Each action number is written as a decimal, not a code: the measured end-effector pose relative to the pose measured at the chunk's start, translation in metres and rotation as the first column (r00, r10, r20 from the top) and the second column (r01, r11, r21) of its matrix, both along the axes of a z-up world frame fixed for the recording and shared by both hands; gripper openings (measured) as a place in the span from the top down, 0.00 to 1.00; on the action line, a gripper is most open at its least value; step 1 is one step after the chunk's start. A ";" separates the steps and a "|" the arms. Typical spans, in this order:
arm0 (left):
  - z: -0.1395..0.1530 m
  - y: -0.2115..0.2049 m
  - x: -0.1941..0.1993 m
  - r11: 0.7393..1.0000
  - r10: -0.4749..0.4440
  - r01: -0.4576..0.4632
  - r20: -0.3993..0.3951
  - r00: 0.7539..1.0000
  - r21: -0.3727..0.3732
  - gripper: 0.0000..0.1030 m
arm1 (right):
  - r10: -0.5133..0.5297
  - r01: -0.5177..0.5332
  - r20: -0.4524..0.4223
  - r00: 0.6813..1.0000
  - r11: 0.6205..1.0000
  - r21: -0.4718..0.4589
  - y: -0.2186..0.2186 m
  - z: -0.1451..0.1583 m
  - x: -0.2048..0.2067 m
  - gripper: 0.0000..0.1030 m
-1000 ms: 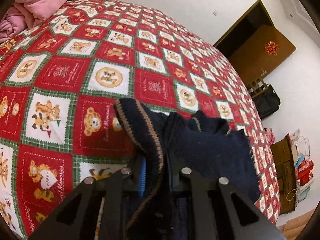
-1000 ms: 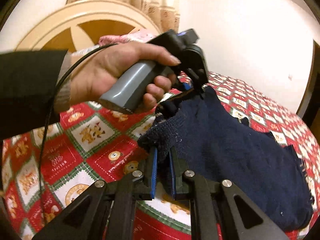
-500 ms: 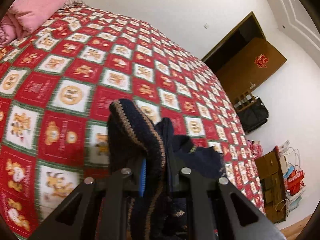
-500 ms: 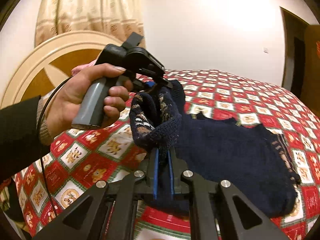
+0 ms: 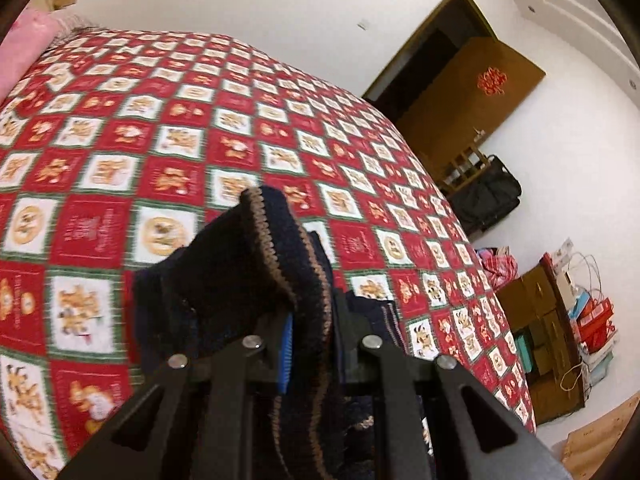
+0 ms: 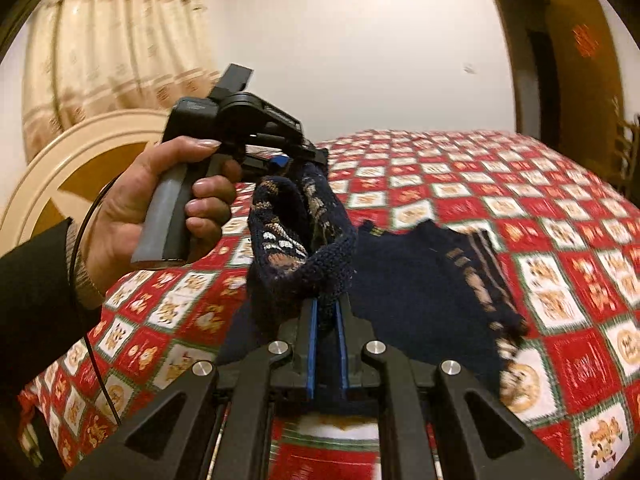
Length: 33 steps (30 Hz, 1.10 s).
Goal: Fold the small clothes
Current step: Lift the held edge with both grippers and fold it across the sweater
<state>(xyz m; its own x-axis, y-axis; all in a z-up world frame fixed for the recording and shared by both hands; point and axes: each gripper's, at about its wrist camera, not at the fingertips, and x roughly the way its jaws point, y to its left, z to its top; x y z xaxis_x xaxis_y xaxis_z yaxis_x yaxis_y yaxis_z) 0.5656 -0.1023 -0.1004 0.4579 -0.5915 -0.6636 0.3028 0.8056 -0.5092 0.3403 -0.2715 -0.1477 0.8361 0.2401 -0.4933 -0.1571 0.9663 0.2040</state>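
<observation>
A small navy knitted sweater (image 6: 420,280) with tan and white pattern bands hangs between both grippers above the bed. My right gripper (image 6: 325,312) is shut on a bunched edge of it, the blue pads pressing the knit. My left gripper (image 5: 310,328) is shut on another edge, a tan-striped hem (image 5: 264,232) folding over its fingers. In the right wrist view the left gripper (image 6: 288,162) is held by a hand (image 6: 160,204) at the left, with the sweater draping from it. The rest of the sweater trails onto the quilt (image 6: 480,184).
The bed carries a red, white and green bear-patterned quilt (image 5: 160,140). A pink pillow (image 5: 24,48) lies at the head, by a cream headboard (image 6: 80,160) and curtain. Beyond the foot stand a brown door (image 5: 468,100), a black bag (image 5: 488,196) and cluttered wooden drawers (image 5: 540,308).
Both grippers have lifted and carried the sweater's edge across the bed. More of the garment is raised and folding over, and the right gripper has rolled.
</observation>
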 end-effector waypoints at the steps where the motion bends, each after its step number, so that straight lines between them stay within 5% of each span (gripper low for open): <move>1: -0.002 -0.008 0.001 1.000 -0.007 0.007 -0.005 1.000 0.003 0.84 | -0.013 0.013 -0.010 1.000 1.000 0.014 -0.008 -0.002 0.001 0.92; 12: -0.031 -0.080 0.008 0.995 -0.067 0.070 -0.048 0.997 0.070 0.84 | -0.114 0.130 -0.120 0.986 0.982 0.137 -0.089 -0.035 0.003 0.96; 28: -0.056 -0.166 0.003 0.965 -0.176 0.189 -0.085 0.981 0.183 0.81 | -0.120 0.182 -0.239 0.964 0.949 0.256 -0.133 -0.069 -0.009 0.96; 33: -0.039 -0.183 -0.013 0.957 -0.243 0.249 -0.055 0.968 0.150 0.75 | -0.152 0.229 -0.267 0.952 0.930 0.286 -0.150 -0.073 -0.014 0.99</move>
<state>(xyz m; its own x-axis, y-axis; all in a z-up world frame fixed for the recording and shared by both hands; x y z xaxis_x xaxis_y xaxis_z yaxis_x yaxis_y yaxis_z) 0.5528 -0.2852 -0.1395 0.2858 -0.5717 -0.7690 0.4856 0.7783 -0.3981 0.3260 -0.4218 -0.2211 0.7495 0.2605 -0.6085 0.1140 0.8548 0.5063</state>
